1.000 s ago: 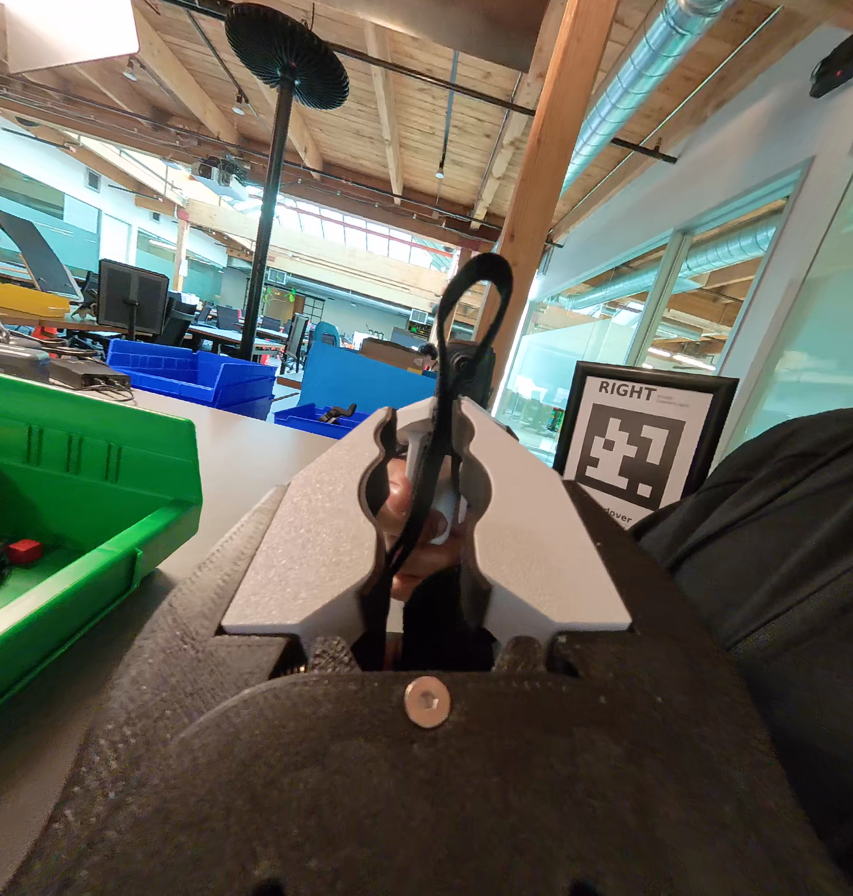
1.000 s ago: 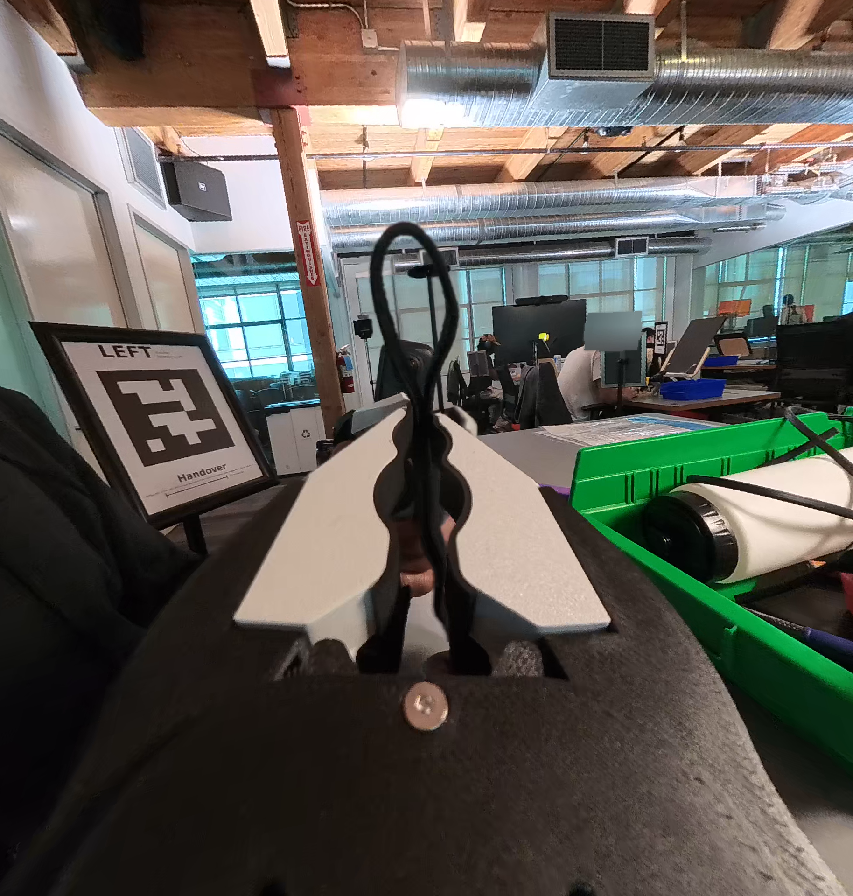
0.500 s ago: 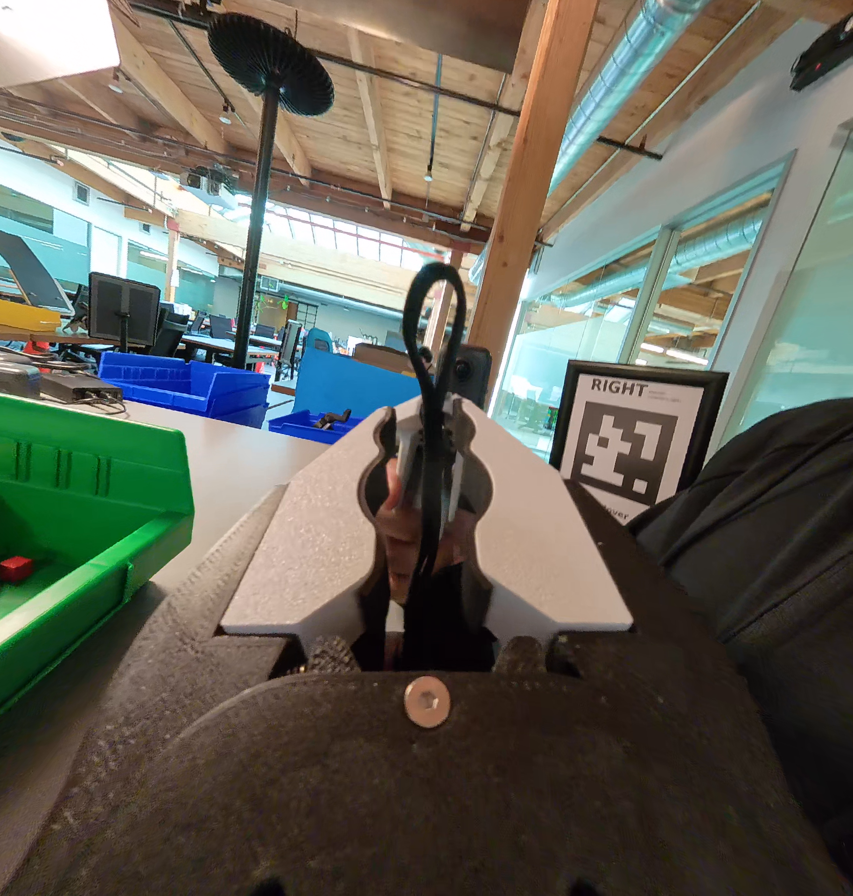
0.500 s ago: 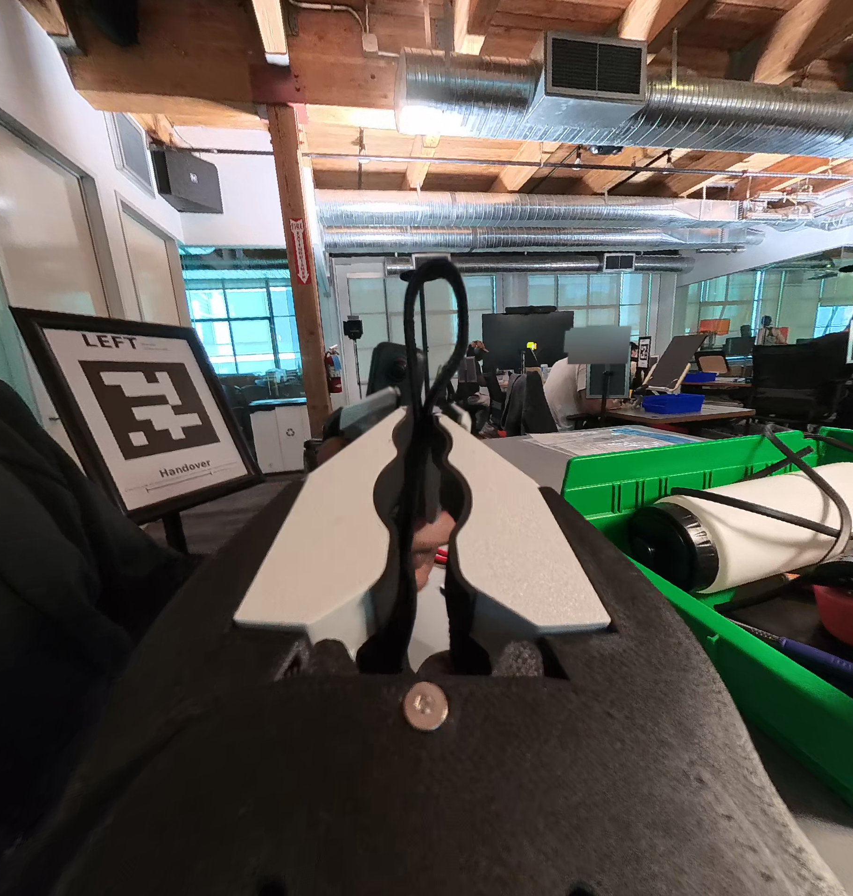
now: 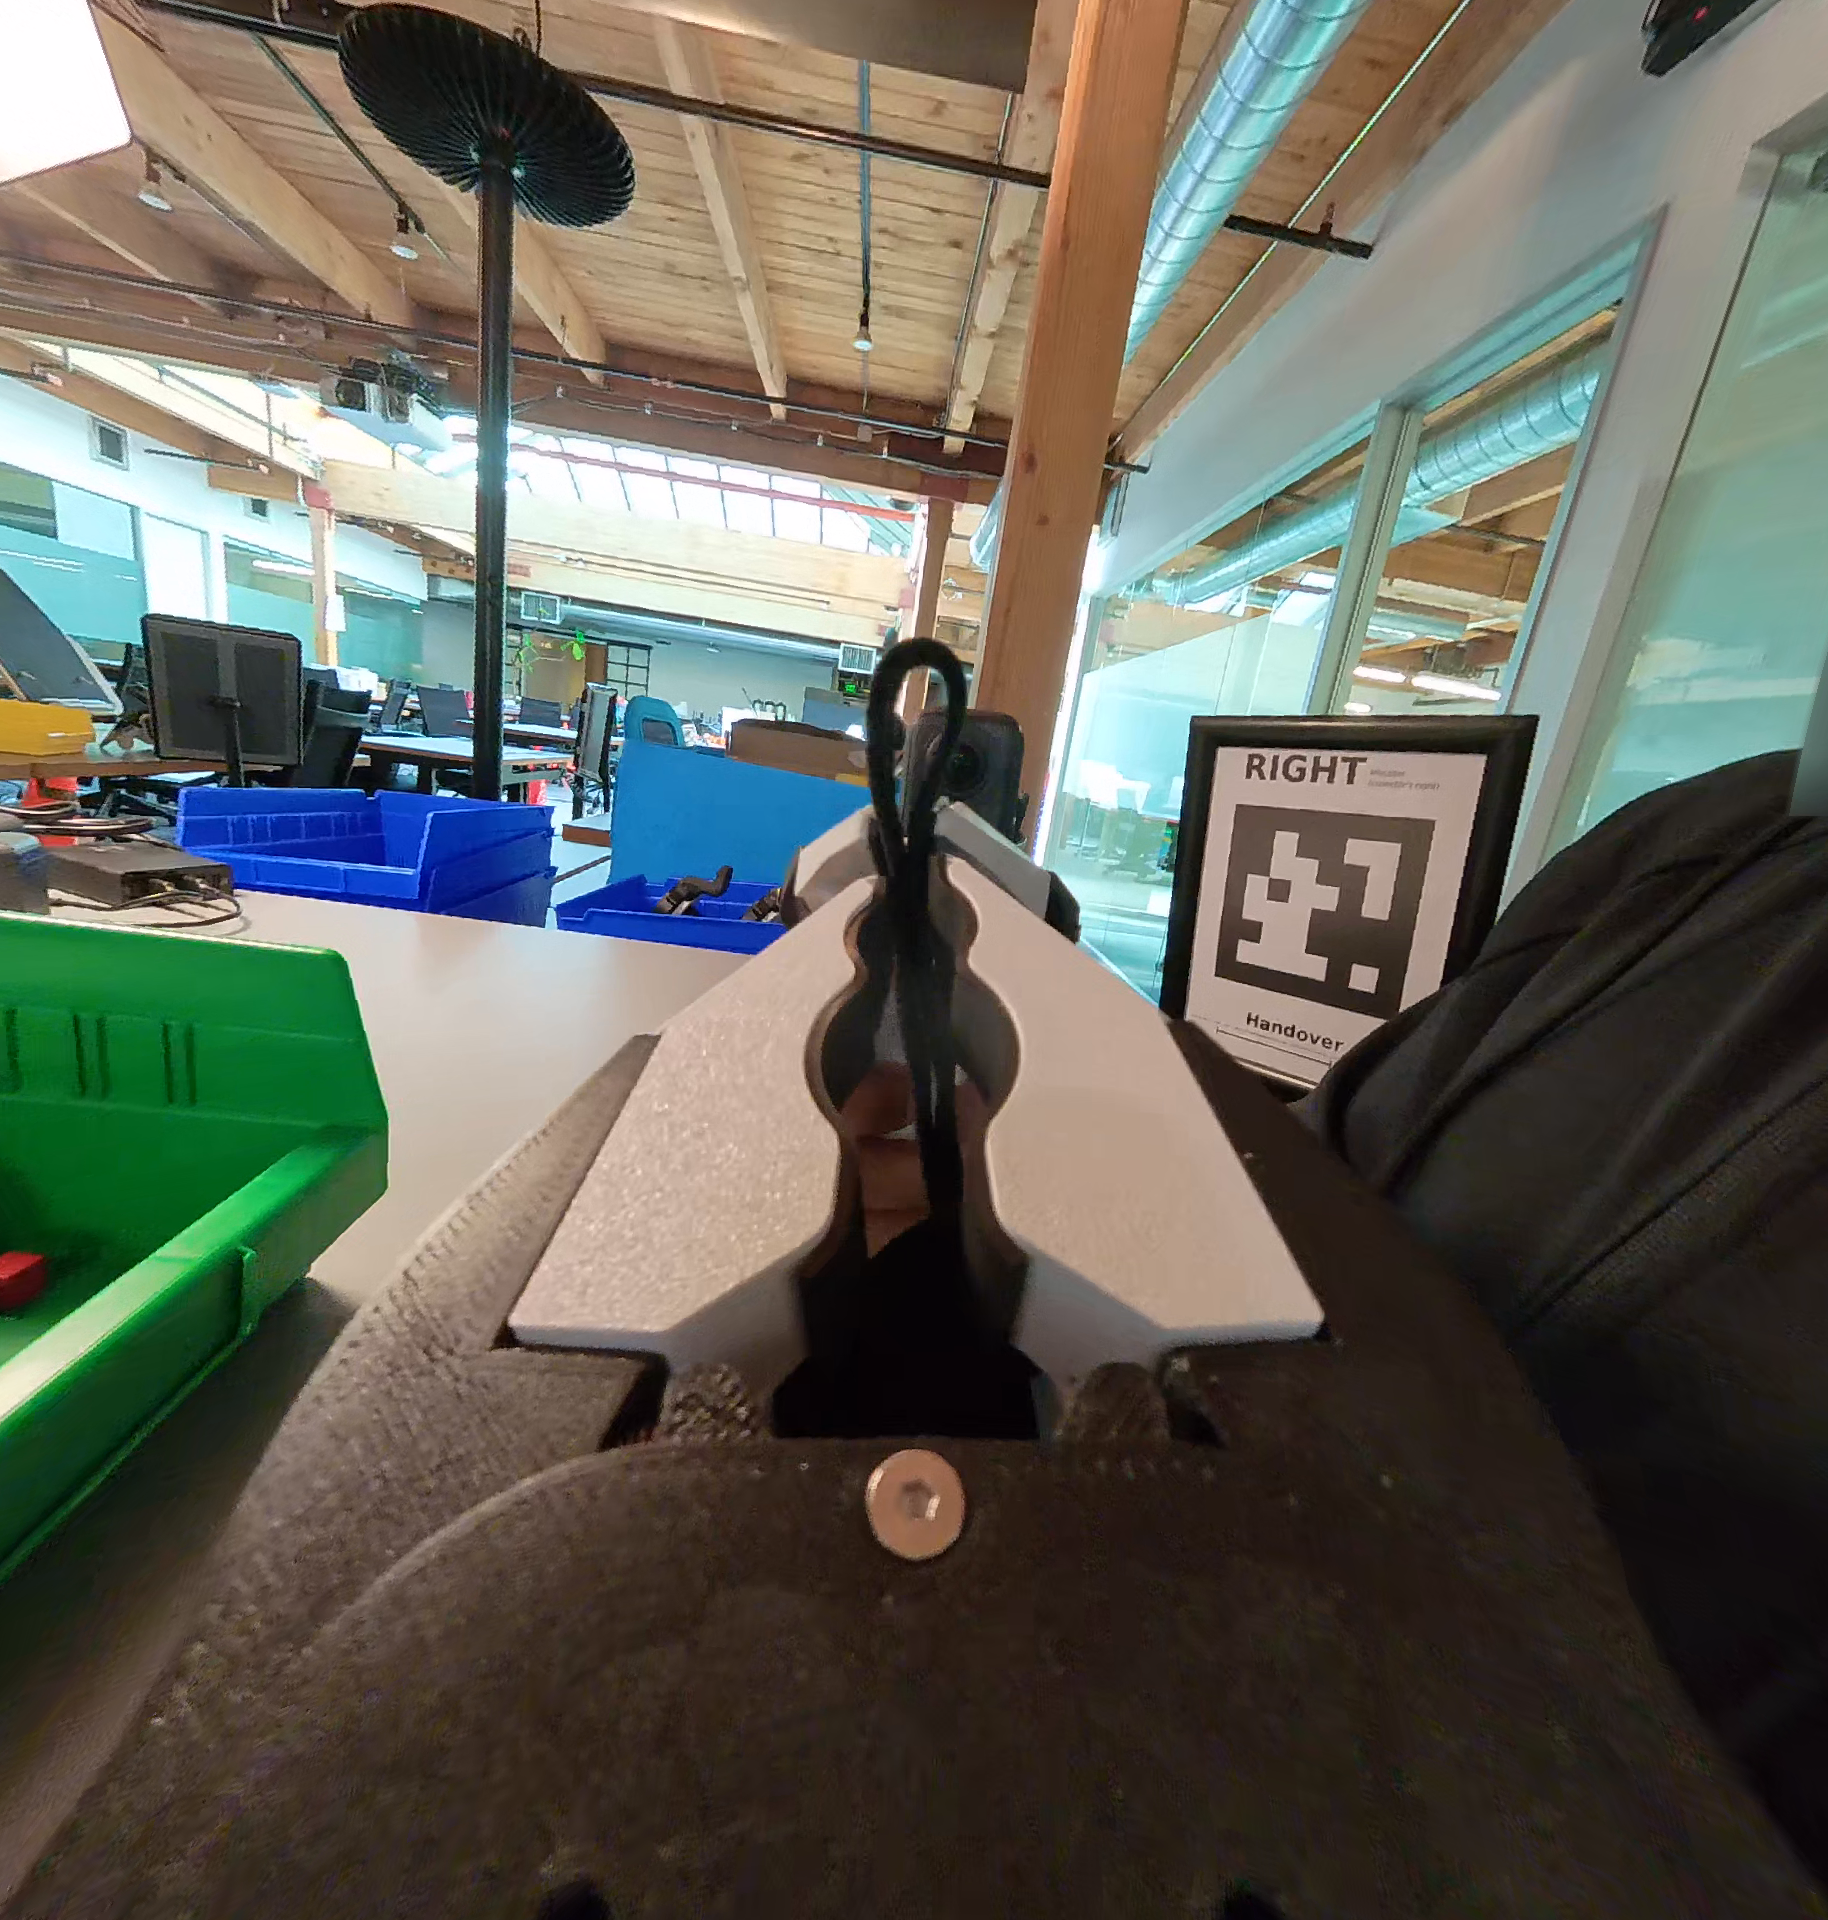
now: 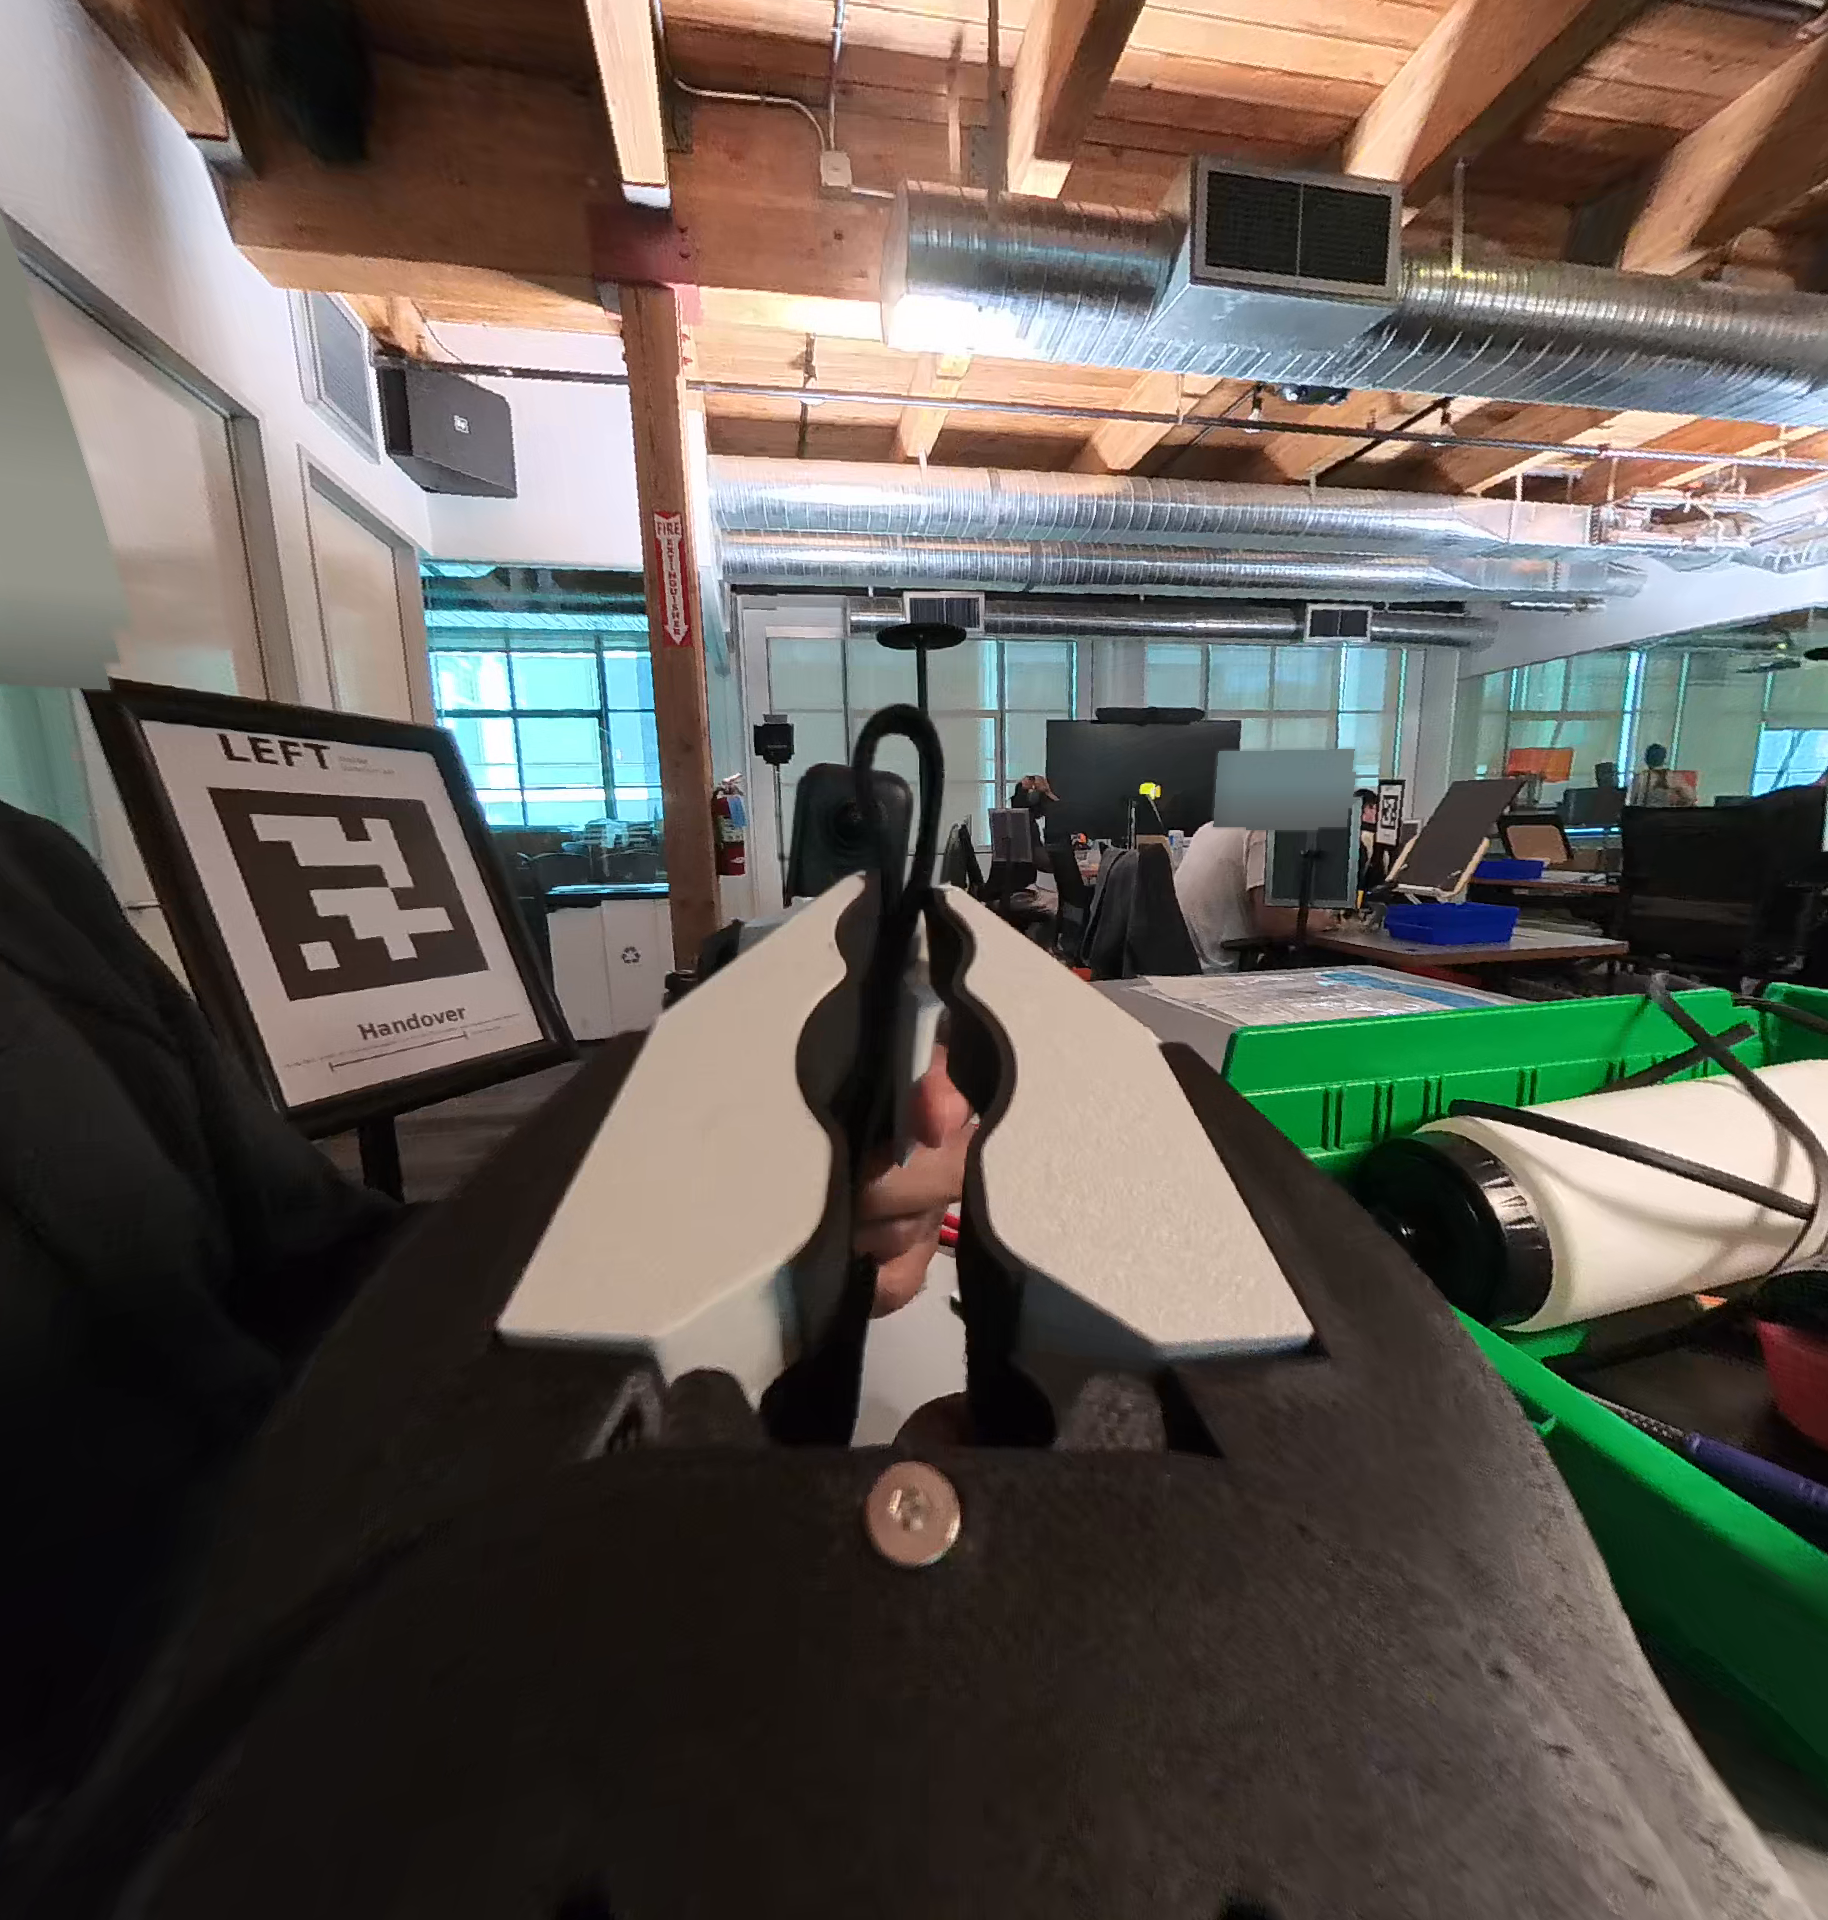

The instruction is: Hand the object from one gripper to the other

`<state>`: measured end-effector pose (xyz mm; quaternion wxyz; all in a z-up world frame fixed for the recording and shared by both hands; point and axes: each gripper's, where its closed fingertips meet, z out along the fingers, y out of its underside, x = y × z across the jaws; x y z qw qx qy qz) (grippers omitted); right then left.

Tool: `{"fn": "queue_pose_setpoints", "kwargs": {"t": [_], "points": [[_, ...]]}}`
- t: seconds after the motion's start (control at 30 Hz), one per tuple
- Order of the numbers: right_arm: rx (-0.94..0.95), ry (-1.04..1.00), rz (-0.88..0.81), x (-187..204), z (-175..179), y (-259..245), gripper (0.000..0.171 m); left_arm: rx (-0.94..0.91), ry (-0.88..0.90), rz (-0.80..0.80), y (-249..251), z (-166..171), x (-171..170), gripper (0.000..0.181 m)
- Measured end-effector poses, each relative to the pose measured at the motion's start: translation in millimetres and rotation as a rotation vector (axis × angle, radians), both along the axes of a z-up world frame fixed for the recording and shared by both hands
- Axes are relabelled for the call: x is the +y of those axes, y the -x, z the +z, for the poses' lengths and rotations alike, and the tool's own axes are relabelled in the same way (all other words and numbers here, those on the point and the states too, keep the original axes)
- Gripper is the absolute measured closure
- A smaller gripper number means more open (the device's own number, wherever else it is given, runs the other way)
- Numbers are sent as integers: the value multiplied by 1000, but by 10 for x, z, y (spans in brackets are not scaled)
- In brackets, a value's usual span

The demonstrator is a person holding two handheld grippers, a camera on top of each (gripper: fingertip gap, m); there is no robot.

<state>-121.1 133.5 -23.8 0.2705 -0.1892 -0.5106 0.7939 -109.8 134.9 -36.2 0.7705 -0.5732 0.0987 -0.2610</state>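
Note:
A thin black cord is doubled into a loop (image 5: 915,707) that stands up between my two grippers, which face each other tip to tip. My left gripper (image 5: 910,894) is shut on the cord, which runs down between its grey fingers (image 5: 702,1143). My right gripper (image 6: 905,904) is also shut on the same cord, and the loop (image 6: 894,748) rises above its tips. The right gripper's fingers (image 5: 993,862) and camera show just behind the left's tips. A hand shows through both jaw gaps.
A green bin (image 5: 162,1143) sits to the left on the grey table (image 5: 536,997); in the right wrist view the green bin (image 6: 1461,1049) holds a white roll (image 6: 1616,1174). A framed marker sign (image 5: 1325,894) (image 6: 338,894) and a person's black sleeve (image 5: 1616,1039) are close by. Blue bins (image 5: 370,842) stand behind. My left and right fingertips are right by each other.
The left gripper's jaws have narrowed onto the cord. The loop, first leaning right in the left view, now stands upright and slimmer. The right gripper keeps its hold.

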Motion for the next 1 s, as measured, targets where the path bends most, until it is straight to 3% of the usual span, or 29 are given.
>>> {"fn": "queue_pose_setpoints", "kwargs": {"t": [0.17, 0.3, 0.43, 0.57, 0.67, 0.73, 0.8, 1.0], "points": [[13, -68, -8, -84, -56, -4, 164, -64, -30, 7, 68, 81, -28, 153], [23, -67, 0, -98, -45, -24, 159, -19, -64, -3, 16, 102, -73, 174], [45, -1, 11, -31, 46, -64, 147, 10, -47, -28, -47, 62, -68, 174], [65, -6, 16, -37, 59, -95, 161, 35, -30, -16, -70, 26, -39, 174], [66, -41, 7, -72, 27, -88, 162, -12, -48, -7, -21, 81, -49, 156], [63, -68, 16, -122, -5, -93, 163, -34, -64, -7, 5, 116, -71, 154], [63, -81, 9, -132, -21, -84, 162, -16, -80, -34, -40, 121, -107, 168], [65, -4, 15, -46, 60, -97, 152, 42, -49, -32, -96, 49, -70, 172]]}}
